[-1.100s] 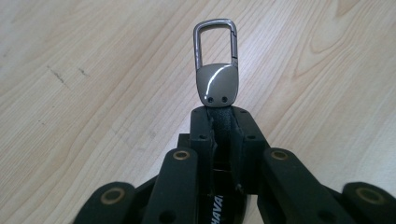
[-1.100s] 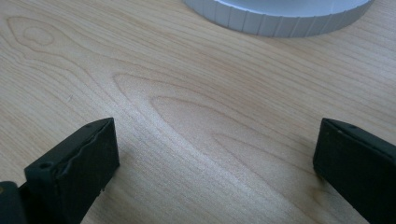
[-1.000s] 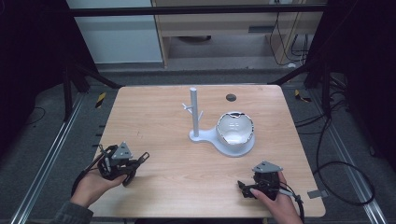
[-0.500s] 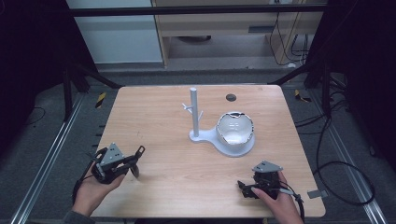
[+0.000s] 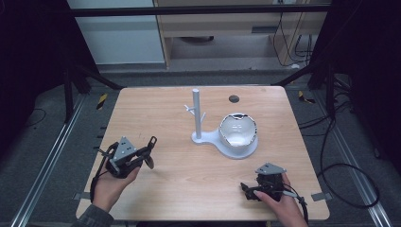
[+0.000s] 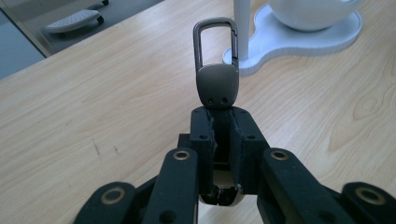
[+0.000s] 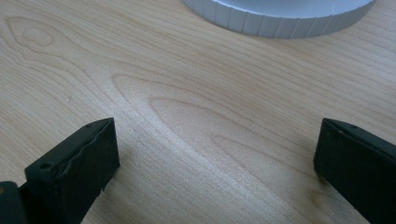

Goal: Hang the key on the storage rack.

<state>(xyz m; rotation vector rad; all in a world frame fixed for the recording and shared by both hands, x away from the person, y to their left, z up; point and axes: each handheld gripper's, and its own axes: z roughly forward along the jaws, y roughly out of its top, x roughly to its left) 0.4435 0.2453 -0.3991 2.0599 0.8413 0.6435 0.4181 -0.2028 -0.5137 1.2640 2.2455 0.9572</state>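
Note:
My left gripper (image 5: 144, 156) hovers over the table's front left, shut on a dark grey carabiner clip (image 6: 216, 70). In the left gripper view the clip stands upright out of the closed jaws (image 6: 219, 119), its loop pointing toward the white stand. The stand has a thin post (image 5: 196, 113) with small side pegs and a flat base (image 5: 210, 141). A white bowl (image 5: 238, 130) rests on that base. My right gripper (image 5: 247, 190) lies low at the front right. It is open, its jaws (image 7: 215, 140) wide apart over bare wood with nothing between them.
A small dark round disc (image 5: 233, 99) sits in the tabletop near the far edge. The stand base's ribbed rim (image 7: 280, 18) lies just ahead of the right gripper. Bare wooden table (image 5: 156, 118) spreads between the left gripper and the stand. Metal rails and cables run along the floor.
The left gripper has lifted slightly and moved a little to the right toward the stand, still holding the clip. The right gripper has stayed put.

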